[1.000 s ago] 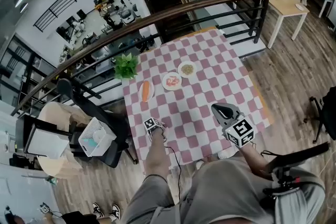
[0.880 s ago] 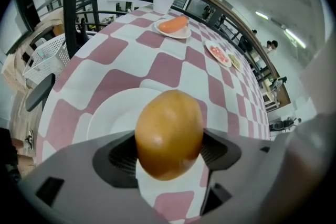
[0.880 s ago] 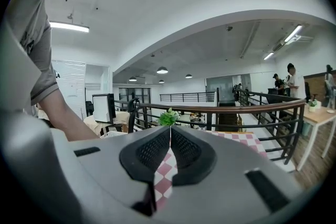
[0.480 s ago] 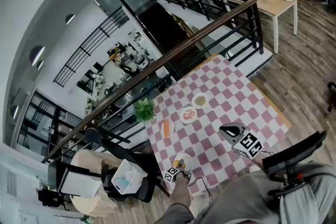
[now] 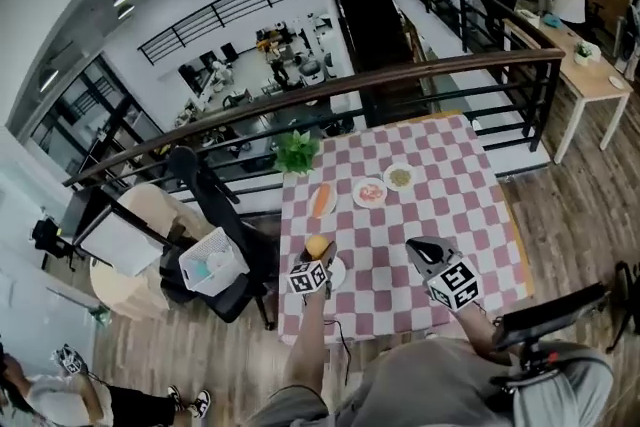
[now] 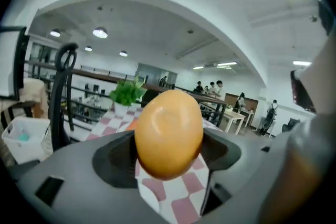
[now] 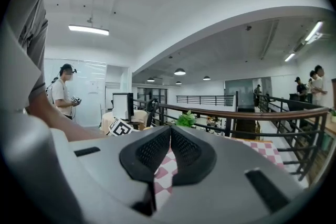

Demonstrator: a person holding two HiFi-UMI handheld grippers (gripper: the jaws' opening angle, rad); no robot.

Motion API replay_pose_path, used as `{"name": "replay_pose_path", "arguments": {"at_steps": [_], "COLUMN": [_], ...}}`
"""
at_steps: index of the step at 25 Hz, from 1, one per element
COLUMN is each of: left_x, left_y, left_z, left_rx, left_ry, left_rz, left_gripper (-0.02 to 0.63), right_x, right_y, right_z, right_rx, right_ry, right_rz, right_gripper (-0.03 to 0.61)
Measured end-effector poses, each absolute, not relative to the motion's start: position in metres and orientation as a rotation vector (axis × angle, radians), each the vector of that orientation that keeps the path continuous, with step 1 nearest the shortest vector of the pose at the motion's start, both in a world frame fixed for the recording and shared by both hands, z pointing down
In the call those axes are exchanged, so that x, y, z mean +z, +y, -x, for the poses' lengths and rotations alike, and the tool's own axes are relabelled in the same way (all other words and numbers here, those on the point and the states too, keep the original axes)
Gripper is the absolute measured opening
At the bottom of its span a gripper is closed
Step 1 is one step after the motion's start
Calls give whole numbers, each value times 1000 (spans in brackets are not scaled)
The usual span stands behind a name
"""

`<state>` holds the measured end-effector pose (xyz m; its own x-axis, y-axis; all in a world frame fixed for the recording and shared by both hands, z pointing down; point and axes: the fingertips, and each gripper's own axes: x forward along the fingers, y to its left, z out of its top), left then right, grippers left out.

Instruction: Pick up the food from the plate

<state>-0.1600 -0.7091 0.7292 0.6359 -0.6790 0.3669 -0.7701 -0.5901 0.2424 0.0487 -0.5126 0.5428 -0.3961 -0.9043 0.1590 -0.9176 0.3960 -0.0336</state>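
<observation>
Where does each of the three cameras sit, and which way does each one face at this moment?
Head view: on the person's head, looking steeply down at the checkered table; the left gripper and the right gripper show.
Left gripper view: on the left gripper, facing along its jaws, closed on the orange rounded food, towards the plant.
Right gripper view: on the right gripper, facing along its shut, empty jaws over the table; the person's grey sleeve shows.
Shared: both gripper views see the plant and the railing.

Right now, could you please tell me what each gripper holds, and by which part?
The left gripper holds the orange food by its two sides, pads across its middle. The right gripper is shut, empty.
</observation>
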Motion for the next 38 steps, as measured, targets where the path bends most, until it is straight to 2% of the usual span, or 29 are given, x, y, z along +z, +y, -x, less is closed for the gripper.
{"name": "replay_pose_path", "arguments": {"at_steps": [6, 11, 38], "left_x": [580, 506, 471], "left_y": [-649, -586, -493], "left_z": [120, 110, 120], "left_rx": [44, -106, -271], "left_ry": [-1168, -1254, -1368], "left_rz": [-2796, -2961, -2931], "left_gripper": [353, 353, 353], "right_x": [533, 518, 500], "right_y": [-520, -518, -476], "right_z": [-9, 14, -4], "right_rx": [108, 47, -23], "right_ry": [-2603, -2672, -2646], "right_rz": [-1504, -1437, -1573], "right_gripper": [15, 15, 15]}}
